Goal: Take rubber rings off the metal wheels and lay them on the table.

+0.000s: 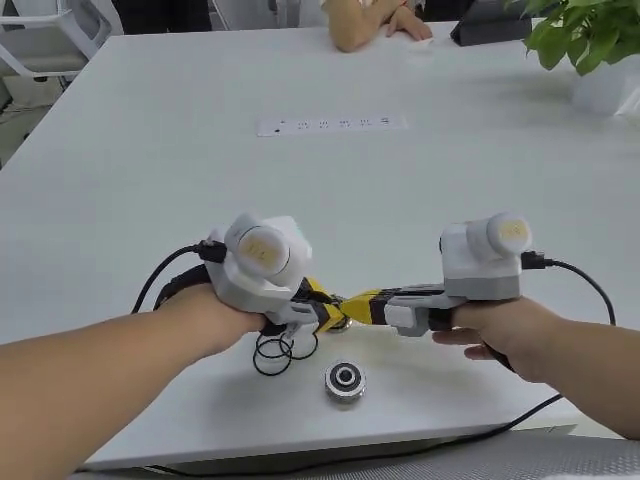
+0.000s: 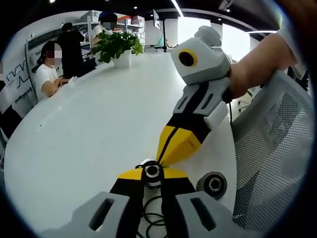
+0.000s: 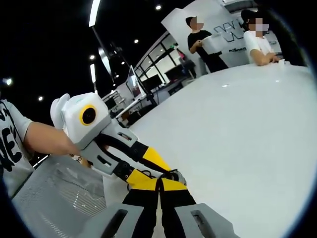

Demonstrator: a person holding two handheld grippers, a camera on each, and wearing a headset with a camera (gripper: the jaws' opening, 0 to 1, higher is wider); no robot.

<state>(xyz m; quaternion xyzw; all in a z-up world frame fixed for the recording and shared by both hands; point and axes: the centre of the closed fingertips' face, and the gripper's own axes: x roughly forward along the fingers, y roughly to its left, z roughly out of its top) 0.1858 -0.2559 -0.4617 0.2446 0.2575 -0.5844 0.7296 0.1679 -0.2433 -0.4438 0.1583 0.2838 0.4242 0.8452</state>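
Bracing a small silver metal wheel point(image 2: 152, 170) in my left gripper point(image 2: 152, 176), just above the second metal wheel point(image 1: 345, 380) on the white table point(image 1: 420, 180), I brought the right gripper point(image 3: 161, 182), jaws pinched narrow, to its rim, presumably to peel a ring; loose black rubber rings point(image 1: 280, 352) lay just left of that second wheel.

Head view looks down; gripper views face each other across wheel point(image 2: 152, 171).

right gripper point(image 3: 159, 182) jaws pressed together, tips meeting the small metal wheel point(image 3: 177, 176), which the left gripper point(image 3: 166, 172) grips from the left, above the white table point(image 3: 237, 124).
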